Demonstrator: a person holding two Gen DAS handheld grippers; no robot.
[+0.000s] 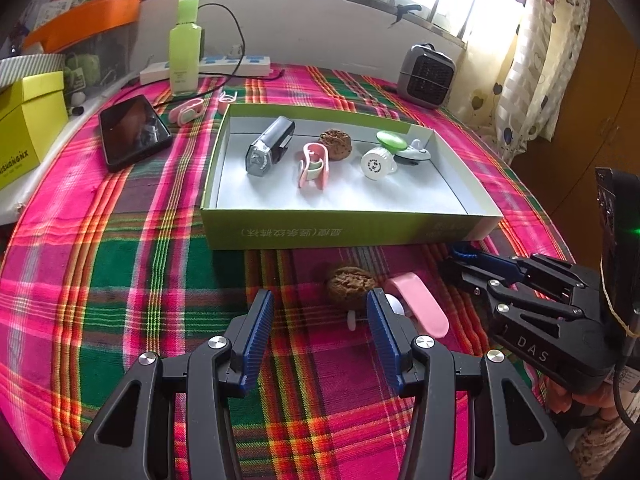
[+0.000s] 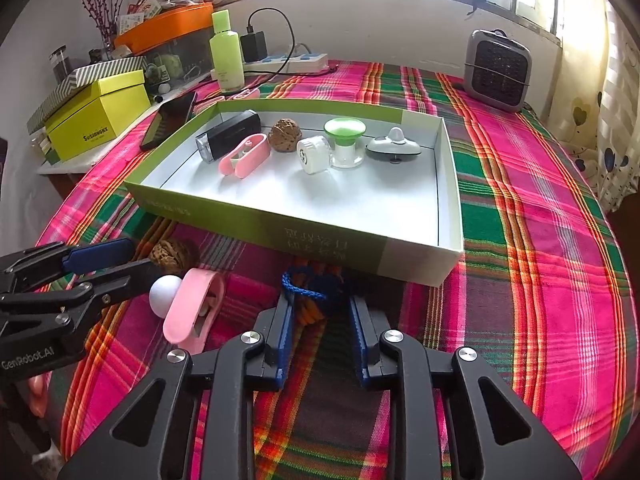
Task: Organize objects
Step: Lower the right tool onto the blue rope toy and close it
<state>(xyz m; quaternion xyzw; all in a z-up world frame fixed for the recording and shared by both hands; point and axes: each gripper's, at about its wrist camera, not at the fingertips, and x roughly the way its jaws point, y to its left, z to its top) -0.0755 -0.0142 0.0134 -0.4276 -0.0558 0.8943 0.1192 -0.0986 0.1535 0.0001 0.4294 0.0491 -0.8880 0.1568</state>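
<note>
Nearest, the right gripper (image 2: 320,320) is standing narrowed around a blue-and-orange braided cord (image 2: 308,292) lying on the plaid-covered bench (image 2: 540,240) just in front of the box; its pads are flanking the cord, though I cannot tell whether they are pressing it. Its loop is pointing toward the box. The left gripper (image 1: 320,320) is hovering half open and empty — a walnut (image 1: 351,283) and a pink clip (image 1: 420,304) with a white ball (image 2: 165,295) are sitting just beyond its tips, the clip's long axis running slantwise toward the box. Farther off, the green-sided box (image 1: 344,232) is already holding a bike light, another pink clip, a walnut and small caps, so the sorting is looking roughly half done — the cord, walnut, clip and ball are waiting.
</note>
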